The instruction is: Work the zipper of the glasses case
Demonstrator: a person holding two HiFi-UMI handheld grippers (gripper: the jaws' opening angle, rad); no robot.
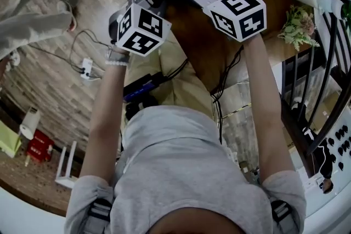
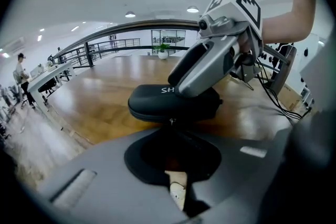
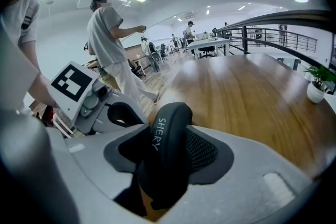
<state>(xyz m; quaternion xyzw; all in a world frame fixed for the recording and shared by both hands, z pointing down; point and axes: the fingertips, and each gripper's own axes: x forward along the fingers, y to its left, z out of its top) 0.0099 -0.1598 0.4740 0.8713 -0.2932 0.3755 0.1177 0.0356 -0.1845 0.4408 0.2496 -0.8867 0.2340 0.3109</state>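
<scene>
Along the near seam of the glasses case (image 2: 152, 105), left gripper (image 2: 176, 165), pinched shut on the zipper pull (image 2: 171, 121), should follow the curve smoothly while right gripper (image 3: 165, 170) clamps it steady.

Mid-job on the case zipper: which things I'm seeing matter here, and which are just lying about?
Part of the job: glasses case; zipper pull; left gripper, jaws shut by the pull; right gripper, jaws clamped on the case.

Just lying about: potted plant; power strip on the floor; red box.
</scene>
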